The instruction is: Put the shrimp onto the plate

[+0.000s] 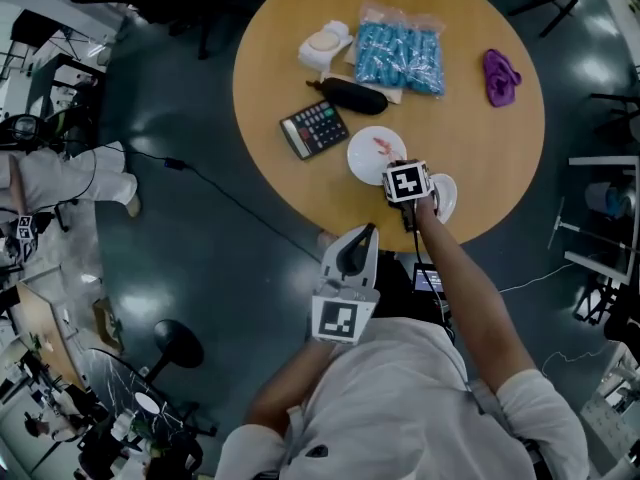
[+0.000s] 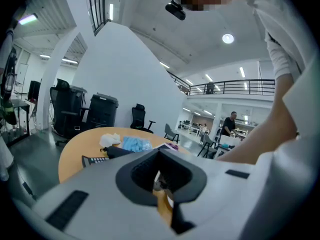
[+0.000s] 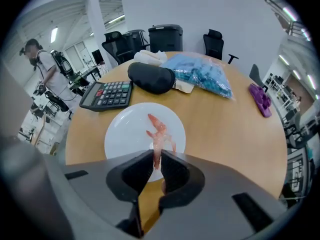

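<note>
We see the shrimp (image 3: 159,134), pink and thin, with its tail end pinched between the jaws of the right tool (image 3: 156,160), which are closed on it. Its body stretches out over the middle of the round white plate (image 3: 122,134); we cannot tell whether it rests on the plate or hangs just above it. The plate sits at the near edge of the round wooden bench (image 3: 225,129), low centre in the head view. Just to the right of the right tool in that view we see a small white bowl (image 1: 445,198). Left of the plate lies a dark calculator (image 3: 106,94), and above the plate a black oblong pouch (image 3: 151,77). Beyond these lie a clear bag of blue pieces (image 3: 205,73) and a white bundle (image 3: 149,56), with a purple cloth (image 3: 262,98) at the right. The left tool (image 1: 360,236) is held off the bench, below its edge, jaws together and gripping nothing we can see.
</note>
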### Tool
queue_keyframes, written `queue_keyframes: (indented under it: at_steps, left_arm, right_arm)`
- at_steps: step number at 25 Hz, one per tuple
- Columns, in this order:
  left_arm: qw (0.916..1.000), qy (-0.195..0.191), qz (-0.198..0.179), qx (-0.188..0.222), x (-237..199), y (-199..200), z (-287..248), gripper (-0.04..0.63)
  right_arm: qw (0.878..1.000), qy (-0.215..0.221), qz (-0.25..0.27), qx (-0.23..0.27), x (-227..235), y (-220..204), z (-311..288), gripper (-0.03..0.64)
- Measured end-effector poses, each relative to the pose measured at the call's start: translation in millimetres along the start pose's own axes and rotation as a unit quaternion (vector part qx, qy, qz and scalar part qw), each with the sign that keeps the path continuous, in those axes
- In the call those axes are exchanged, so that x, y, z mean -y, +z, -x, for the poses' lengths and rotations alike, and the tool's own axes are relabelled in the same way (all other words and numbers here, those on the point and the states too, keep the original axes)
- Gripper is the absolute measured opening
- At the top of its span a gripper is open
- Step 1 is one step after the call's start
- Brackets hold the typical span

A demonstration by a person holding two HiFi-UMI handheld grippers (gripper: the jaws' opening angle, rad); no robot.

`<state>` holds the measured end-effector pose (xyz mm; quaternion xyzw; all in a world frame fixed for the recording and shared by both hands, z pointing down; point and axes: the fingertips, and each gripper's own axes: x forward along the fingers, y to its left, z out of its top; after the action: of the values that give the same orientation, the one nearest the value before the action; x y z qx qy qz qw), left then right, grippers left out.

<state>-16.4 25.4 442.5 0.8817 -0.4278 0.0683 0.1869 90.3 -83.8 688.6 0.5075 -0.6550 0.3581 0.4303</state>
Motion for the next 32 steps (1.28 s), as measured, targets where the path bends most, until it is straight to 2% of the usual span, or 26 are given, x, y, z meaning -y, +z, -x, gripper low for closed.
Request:
queue_keyframes:
  at_steps: [3, 6, 8, 14, 17, 19, 22, 24, 28, 32]
  left_arm:
    - [0.9999, 0.007, -0.014, 0.002, -6, -2, 5, 0.006]
    - [0.9999, 0.007, -0.01, 0.003, -9, -1, 9, 0.006]
    - [0.9999, 0.007, -0.011, 0.006, -11, 0, 10, 0.006]
    - [0.9999, 0.007, 0.003, 0.007, -10, 0, 10, 0.006]
    - [1.0, -0.001, -0.005, 0.007, -3, 3, 10, 0.006]
    - [0.9999, -0.007, -0.005, 0.008, 3, 5, 10, 0.006]
    - [0.9995, -0.02, -0.025, 0.008, 12, 2, 7, 0.006]
    - [0.9989, -0.029, -0.038, 0.006, 19, -2, 3, 0.006]
    - [0.9995, -0.029, -0.013, -0.003, 35, -6, -2, 0.006]
    - [0.9991, -0.037, -0.013, -0.019, 51, -18, -5, 0.006]
  right_arm:
    - [1.0, -0.013, -0.017, -0.008, 0, 1, -5, 0.055]
    - [0.999, -0.022, -0.024, -0.024, 3, -3, -6, 0.058]
    - [0.999, -0.022, -0.025, -0.024, 3, -2, -6, 0.081]
    - [0.998, -0.015, -0.05, -0.02, 5, -7, 11, 0.086]
    - [0.997, 0.006, -0.067, 0.025, 11, -10, 42, 0.083]
    - [0.994, 0.018, -0.075, 0.079, 20, -15, 73, 0.047]
    - [0.99, 0.011, -0.072, 0.123, 46, -39, 109, 0.017]
    - [0.992, 0.004, -0.068, 0.11, 63, -71, 117, 0.017]
    - [0.996, 0.004, -0.07, 0.064, 78, -131, 108, 0.017]
    - [0.996, 0.02, -0.085, 0.035, 71, -155, 96, 0.018]
